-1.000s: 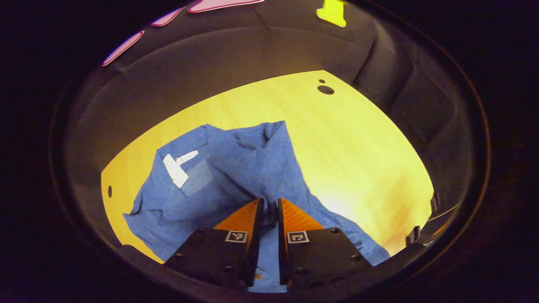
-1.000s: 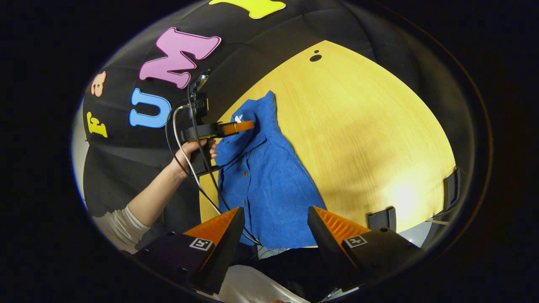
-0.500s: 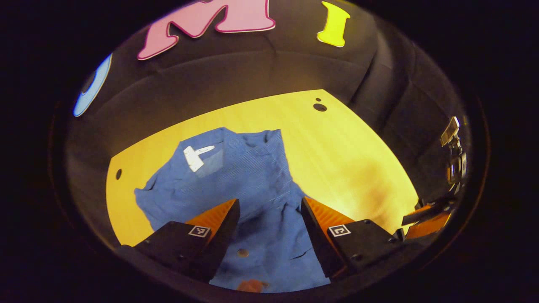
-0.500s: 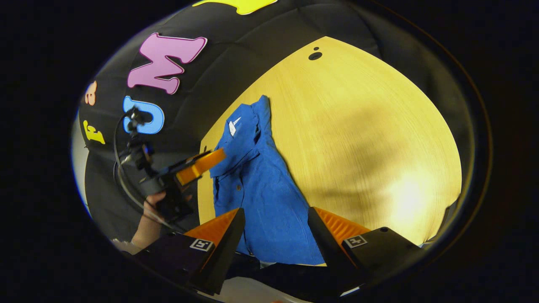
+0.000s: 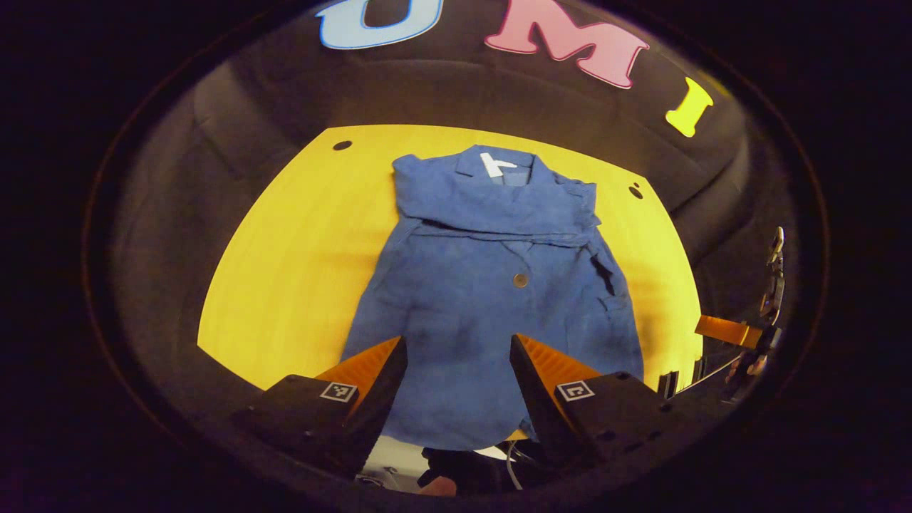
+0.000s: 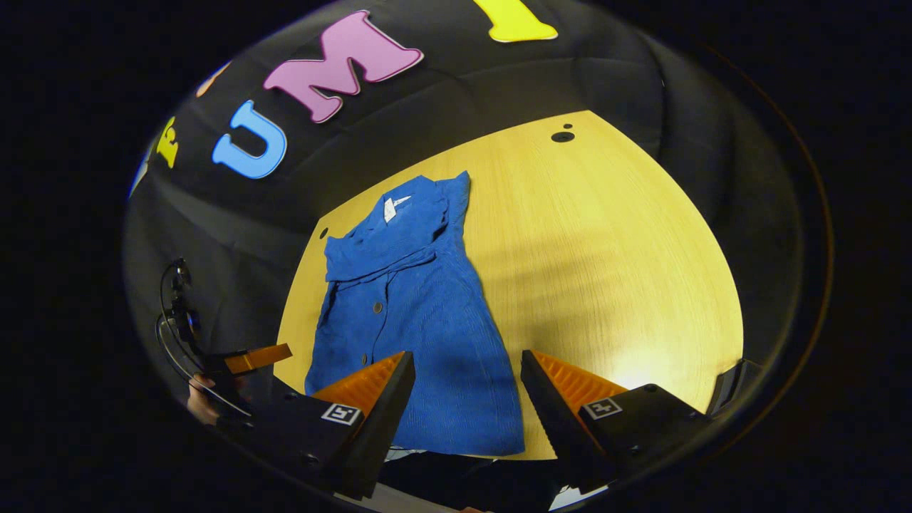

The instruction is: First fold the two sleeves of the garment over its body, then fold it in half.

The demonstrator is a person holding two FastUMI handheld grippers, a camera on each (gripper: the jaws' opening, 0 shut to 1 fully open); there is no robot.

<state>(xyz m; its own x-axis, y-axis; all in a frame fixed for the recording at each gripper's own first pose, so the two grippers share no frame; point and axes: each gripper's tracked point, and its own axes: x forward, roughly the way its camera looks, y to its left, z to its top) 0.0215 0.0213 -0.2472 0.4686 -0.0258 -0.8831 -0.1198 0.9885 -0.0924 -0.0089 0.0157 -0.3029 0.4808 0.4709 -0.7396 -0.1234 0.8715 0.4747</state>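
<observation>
Grippers — left [image 5: 456,349], right [image 6: 467,363] — both spread, empty, poised above garment [image 5: 491,285].

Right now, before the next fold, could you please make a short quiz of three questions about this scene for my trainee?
1. True or false: the left gripper is shut on the blue garment.
2. The sleeves lie: A) spread out on the table; B) folded across the garment's chest; C) hanging off the table edge.
3. Fill in: in the right gripper view, the right gripper hovers with its jaws ____ above the garment's hem.

Key: 1 false; 2 B; 3 open.
</observation>
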